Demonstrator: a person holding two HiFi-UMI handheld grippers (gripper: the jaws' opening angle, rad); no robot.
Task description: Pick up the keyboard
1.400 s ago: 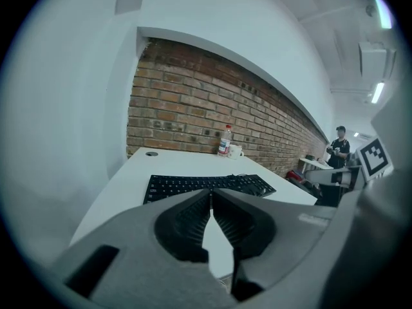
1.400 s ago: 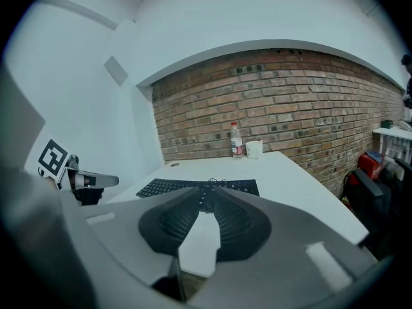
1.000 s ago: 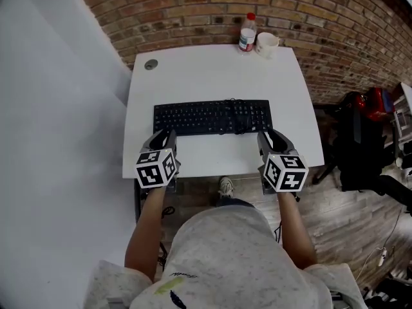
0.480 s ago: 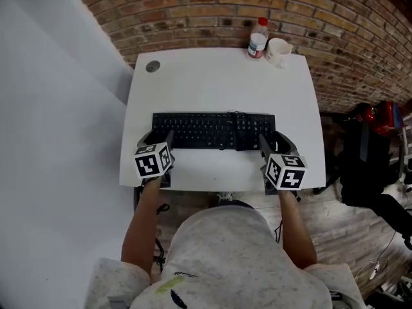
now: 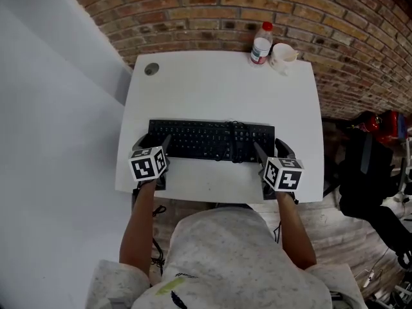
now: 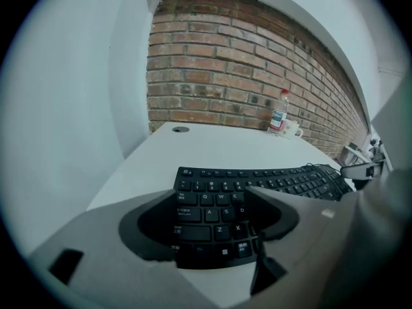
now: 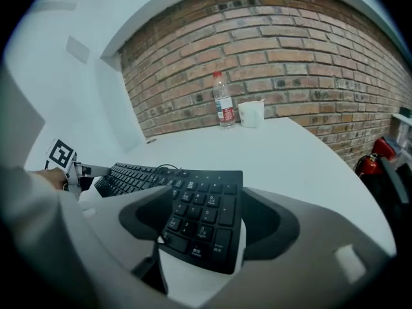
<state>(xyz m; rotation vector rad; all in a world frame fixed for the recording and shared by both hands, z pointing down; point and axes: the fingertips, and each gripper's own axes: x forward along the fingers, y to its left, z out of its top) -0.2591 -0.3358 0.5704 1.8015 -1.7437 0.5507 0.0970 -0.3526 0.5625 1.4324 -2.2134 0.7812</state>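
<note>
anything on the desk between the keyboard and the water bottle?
Nothing. In the head view the white desk is bare between the keyboard and the water bottle; the right gripper view agrees.

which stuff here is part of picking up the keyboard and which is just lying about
Job: keyboard; left tool and right tool, jaws just opened wider, a keyboard end between each, not gripped.
Lying about: bottle, mug, grommet, bag on floor.
</note>
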